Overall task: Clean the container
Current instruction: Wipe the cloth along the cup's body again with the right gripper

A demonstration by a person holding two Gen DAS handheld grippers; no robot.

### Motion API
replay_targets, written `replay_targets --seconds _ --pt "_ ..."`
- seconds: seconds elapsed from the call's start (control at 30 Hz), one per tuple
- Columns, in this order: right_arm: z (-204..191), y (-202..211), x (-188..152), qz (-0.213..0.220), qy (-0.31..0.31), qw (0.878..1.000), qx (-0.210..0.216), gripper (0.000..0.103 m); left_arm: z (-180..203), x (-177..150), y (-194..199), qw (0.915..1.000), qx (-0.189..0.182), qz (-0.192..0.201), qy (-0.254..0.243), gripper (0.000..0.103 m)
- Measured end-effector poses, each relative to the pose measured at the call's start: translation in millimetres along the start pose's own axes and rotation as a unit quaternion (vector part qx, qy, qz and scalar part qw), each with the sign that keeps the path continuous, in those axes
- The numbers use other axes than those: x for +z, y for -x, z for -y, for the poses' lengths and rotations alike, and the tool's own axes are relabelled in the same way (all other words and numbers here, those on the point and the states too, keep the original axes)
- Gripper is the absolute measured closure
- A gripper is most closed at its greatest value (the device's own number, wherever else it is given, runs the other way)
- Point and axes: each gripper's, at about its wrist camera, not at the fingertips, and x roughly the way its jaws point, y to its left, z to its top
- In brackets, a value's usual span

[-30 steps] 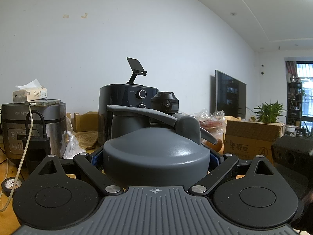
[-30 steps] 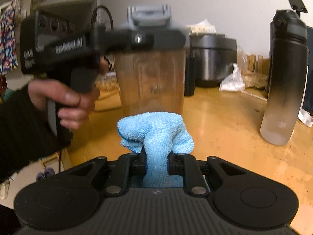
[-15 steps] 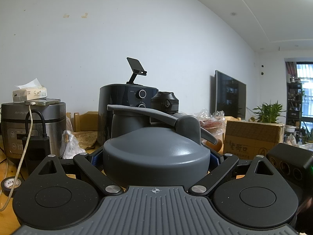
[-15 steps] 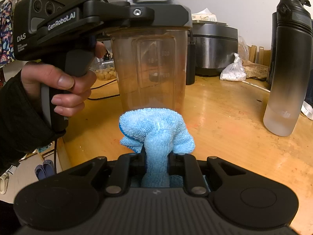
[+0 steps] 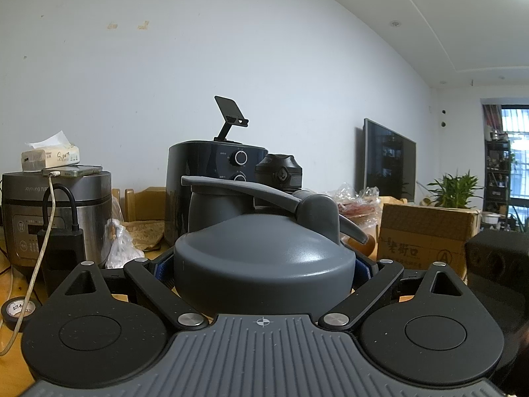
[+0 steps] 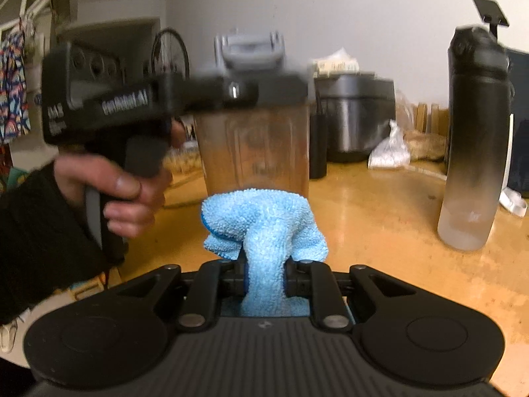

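In the left wrist view, the left tool [image 5: 264, 264] has its fingers spread wide and clamped on the grey lid [image 5: 261, 258] of the shaker container, whose flip cap and carry loop rise just beyond. Only the lid shows here; the cup below is hidden. Farther back on the tabletop [image 5: 13, 284] stand a steel rice cooker [image 5: 56, 211] at far left with a tissue pack [image 5: 49, 157] on it, a dark air fryer [image 5: 211, 182] in the middle, and a cardboard box [image 5: 426, 235] to the right. The right tool's dark body sits at the right edge.

In the right wrist view, the right tool [image 6: 264, 278] is pressed nearly together, pinching a blue microfibre cloth [image 6: 261, 221] that bunches out ahead of the fingers. Just beyond it the translucent container [image 6: 254, 152] stands upright, looking empty, gripped at its lid by the left tool, which a hand [image 6: 115, 192] in a dark sleeve holds. The picture is blurred. A black-to-clear water bottle [image 6: 476, 145] stands well apart at right, with bare tabletop between it and the cloth.
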Motion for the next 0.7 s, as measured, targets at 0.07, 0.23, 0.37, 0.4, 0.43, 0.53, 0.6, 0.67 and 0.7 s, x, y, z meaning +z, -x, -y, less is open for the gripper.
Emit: replay_targets --seconds 0.07,0.23,0.37,0.4,0.43,0.53,0.6,0.67,0.7 --pt "0.5 6.3 3.0 0.025 -0.004 1.0 0.003 0.092 -0.2 0.0 0.2 1.0 0.0 0.0 0.0 0.007" --pt "-0.2 22.4 11.8 0.103 -0.009 0.995 0.01 0.092 -0.1 -0.2 0.3 1.0 0.0 0.0 0.0 0.007" --pt "-0.9 23.7 15.6 0.119 -0.006 0.993 0.009 0.092 -1.9 -0.2 0.5 1.0 0.0 -0.001 0.002 0.007" --pt "-0.5 23.9 14.7 0.121 -0.009 0.993 0.01 0.092 -1.8 -0.2 0.5 1.0 0.0 -0.001 0.002 0.007" --pt "0.5 23.6 14.2 0.123 -0.012 0.992 0.011 0.092 -1.4 -0.2 0.2 1.0 0.0 -0.001 0.001 0.007" --pt "0.9 25.0 13.2 0.122 -0.015 0.992 0.012 0.092 -1.0 -0.2 -0.8 1.0 0.001 -0.001 0.001 0.007" --pt "0.4 24.5 13.7 0.12 -0.011 0.993 0.01 0.091 -1.0 -0.1 -0.6 1.0 0.001 -0.001 0.001 0.007" --pt "0.2 25.7 13.1 0.118 -0.01 0.993 0.01 0.09 -1.0 -0.1 -0.6 1.0 0.0 -0.001 0.001 0.007" --pt "-0.4 26.7 12.0 0.118 -0.009 0.993 0.009 0.09 -0.9 -0.2 -0.5 1.0 0.0 -0.001 0.001 0.007"
